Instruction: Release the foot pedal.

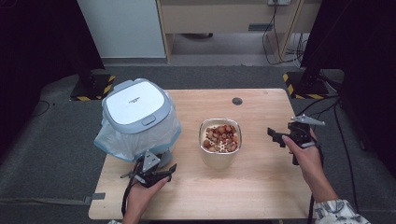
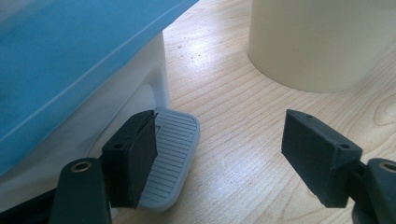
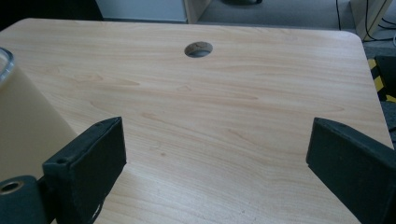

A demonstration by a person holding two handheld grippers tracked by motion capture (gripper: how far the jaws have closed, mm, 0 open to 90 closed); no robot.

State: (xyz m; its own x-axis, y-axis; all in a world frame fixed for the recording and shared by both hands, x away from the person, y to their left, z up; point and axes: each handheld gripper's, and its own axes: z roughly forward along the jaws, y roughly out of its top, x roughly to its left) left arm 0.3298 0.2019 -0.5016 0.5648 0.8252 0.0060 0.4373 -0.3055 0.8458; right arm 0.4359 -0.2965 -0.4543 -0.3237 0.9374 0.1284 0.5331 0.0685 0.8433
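A small pedal bin point(image 1: 137, 116) with a white and grey-blue lid and a pale blue bag stands at the table's left. Its grey ribbed pedal point(image 2: 173, 154) lies low at the front. My left gripper point(image 1: 164, 169) is open right at the pedal, and in the left gripper view point(image 2: 219, 154) one jaw overlaps the pedal's near edge with nothing held. A cream container point(image 1: 220, 144) full of brown nuts stands mid-table. My right gripper point(image 1: 275, 136) hovers open to the container's right, and in the right gripper view point(image 3: 217, 163) bare wood lies between its jaws.
The wooden table point(image 1: 261, 186) has a round cable hole point(image 1: 237, 101) near its far edge. The cream container's wall point(image 2: 322, 42) stands just beyond the left gripper. Black stands with yellow-striped bases sit on the floor at both far corners.
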